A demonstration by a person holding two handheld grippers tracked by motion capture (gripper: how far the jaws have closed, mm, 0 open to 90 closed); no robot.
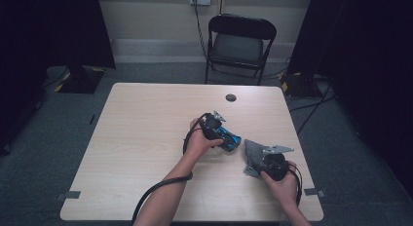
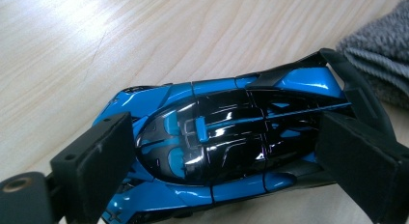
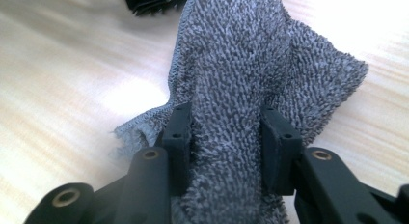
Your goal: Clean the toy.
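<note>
- Nearest to us, we saw the right hand-held gripper (image 3: 224,137) with its jaws drawn in on a bunched fold of the grey cloth (image 3: 251,64); both pads pressed into the pile, and the cloth rose past the jaws and draped onto the bench (image 3: 62,69) beyond them.
- In the high view, the right hand-held gripper (image 1: 265,158) sat in the person's right hand (image 1: 285,184) near the bench's near right edge, with the grey cloth (image 1: 252,150) bunched just ahead of it.
- A little farther off, we found the left hand-held gripper (image 2: 226,151) spread wide around the blue and black toy car (image 2: 226,132); the car lay between the jaws on the bench, and we could not tell whether the pads touched its sides.
- In the high view, the left hand-held gripper (image 1: 229,138) and the toy car (image 1: 230,140) lay just to the left of the right hand-held gripper, close to the cloth.
- Beyond both hand-held grippers, a folding chair (image 1: 240,43) stood on the floor past the bench's far edge.
</note>
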